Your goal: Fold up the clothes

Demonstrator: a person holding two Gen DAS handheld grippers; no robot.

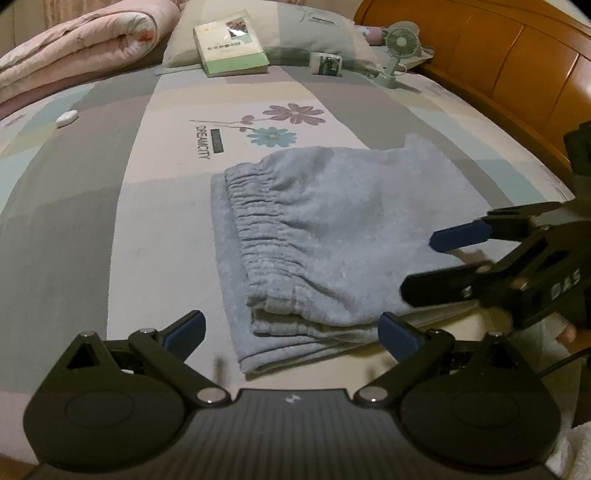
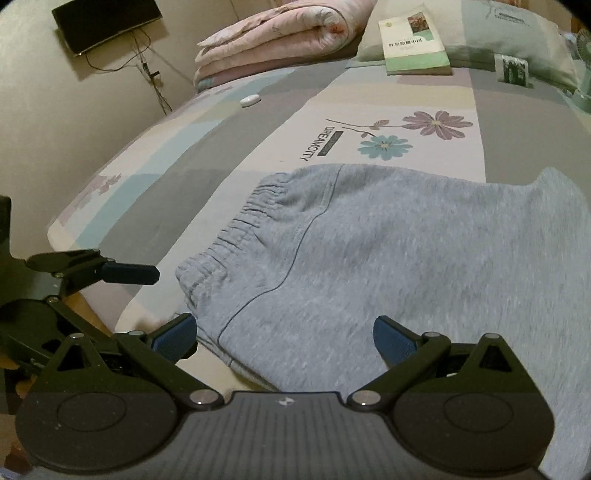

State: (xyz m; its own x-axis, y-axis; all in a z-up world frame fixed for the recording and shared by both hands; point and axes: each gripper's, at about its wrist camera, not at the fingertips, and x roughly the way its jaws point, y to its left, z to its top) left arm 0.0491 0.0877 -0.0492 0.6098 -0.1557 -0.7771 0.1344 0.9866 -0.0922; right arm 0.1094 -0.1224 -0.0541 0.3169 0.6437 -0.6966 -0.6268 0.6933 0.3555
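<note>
A pair of grey sweatpants (image 1: 332, 229) lies folded in layers on the patterned bedsheet (image 1: 92, 221), its gathered waistband on the left. My left gripper (image 1: 293, 334) is open, with its fingers on either side of the near waistband corner and nothing gripped. My right gripper (image 1: 439, 264) hovers open over the right near part of the pants. In the right wrist view the right gripper (image 2: 284, 338) stands open over the near edge of the sweatpants (image 2: 406, 258). One finger of the left gripper (image 2: 129, 274) shows at the left, just off the waistband.
At the far end lie a book (image 1: 231, 44) on a pillow (image 1: 314, 33), a rolled pink quilt (image 1: 81, 48), a small box (image 1: 327, 63) and a clip fan (image 1: 399, 44). A small white object (image 1: 67, 118) rests left. A wooden headboard (image 1: 498, 62) borders the right.
</note>
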